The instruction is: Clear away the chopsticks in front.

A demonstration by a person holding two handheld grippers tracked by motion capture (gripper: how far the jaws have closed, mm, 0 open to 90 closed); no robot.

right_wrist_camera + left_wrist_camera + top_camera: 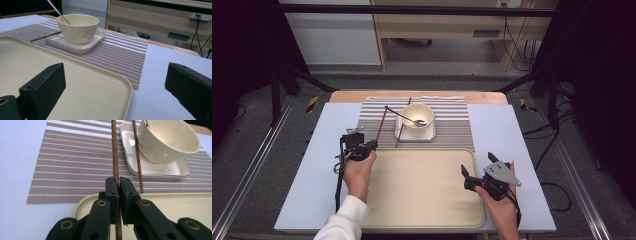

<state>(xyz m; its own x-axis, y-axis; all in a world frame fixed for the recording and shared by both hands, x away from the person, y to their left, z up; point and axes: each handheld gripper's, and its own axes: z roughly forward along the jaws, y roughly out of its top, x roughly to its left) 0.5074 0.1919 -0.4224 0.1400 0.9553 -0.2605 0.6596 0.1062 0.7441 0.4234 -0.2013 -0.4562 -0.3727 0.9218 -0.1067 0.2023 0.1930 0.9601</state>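
A pale blue surface [502, 150] carries a striped placemat [452, 125] toward its far edge and a cream tray [422, 185] toward the near edge. The tray's far rim overlaps the placemat's near edge. A wooden strip shows along the far side.
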